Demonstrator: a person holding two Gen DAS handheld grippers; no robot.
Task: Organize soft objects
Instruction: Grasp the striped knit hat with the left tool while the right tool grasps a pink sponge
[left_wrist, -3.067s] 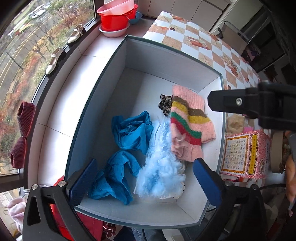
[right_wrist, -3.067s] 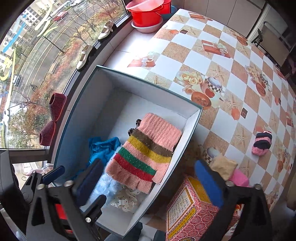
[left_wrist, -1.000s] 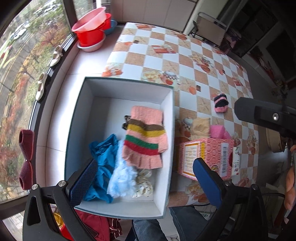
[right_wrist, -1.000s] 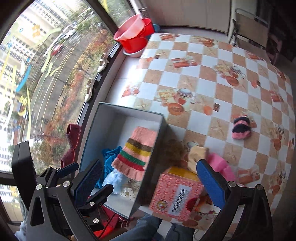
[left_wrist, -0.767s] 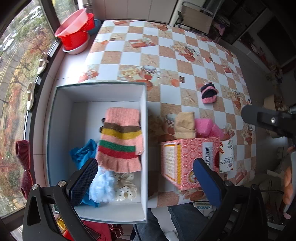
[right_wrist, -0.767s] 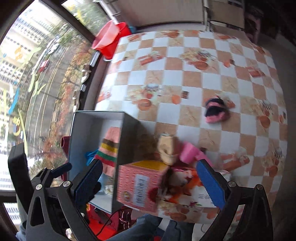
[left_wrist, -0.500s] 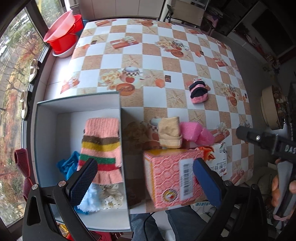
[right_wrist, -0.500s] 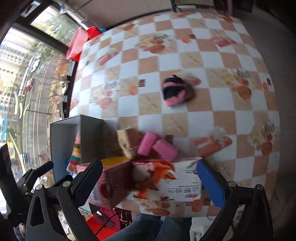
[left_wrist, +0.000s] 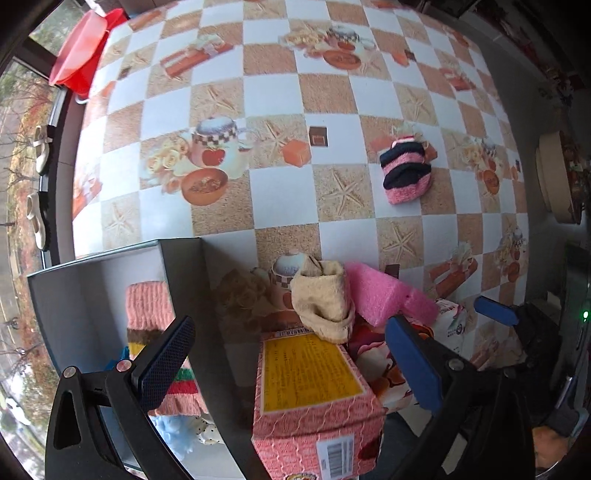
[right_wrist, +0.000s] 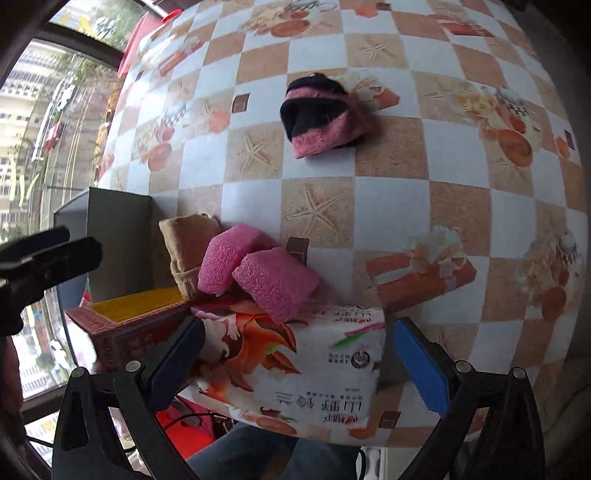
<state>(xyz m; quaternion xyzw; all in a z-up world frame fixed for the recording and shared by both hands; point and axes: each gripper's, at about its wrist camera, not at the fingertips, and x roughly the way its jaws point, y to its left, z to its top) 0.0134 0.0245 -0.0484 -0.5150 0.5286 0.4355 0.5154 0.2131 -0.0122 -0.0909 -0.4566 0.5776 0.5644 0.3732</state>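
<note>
Left gripper (left_wrist: 288, 363): jaws wide apart, empty, above pink box (left_wrist: 314, 402).
Right gripper (right_wrist: 295, 363): jaws wide apart, empty, over tissue pack (right_wrist: 306, 365).
Striped sock (right_wrist: 317, 118): on desk (right_wrist: 388, 206), 12 o'clock.
Pink sponges (right_wrist: 255, 266): beside beige sock (right_wrist: 186, 243).

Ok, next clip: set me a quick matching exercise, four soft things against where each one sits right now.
Things:
1. striped knit piece
2. black-and-pink sock
3. tan cloth
4. pink foam blocks

Places:
A. alone on open tablecloth
B. inside the grey box
C. resting against the tan cloth and the tissue pack
D. between box wall and pink foam

Pairs: 1-B, 2-A, 3-D, 4-C
</note>
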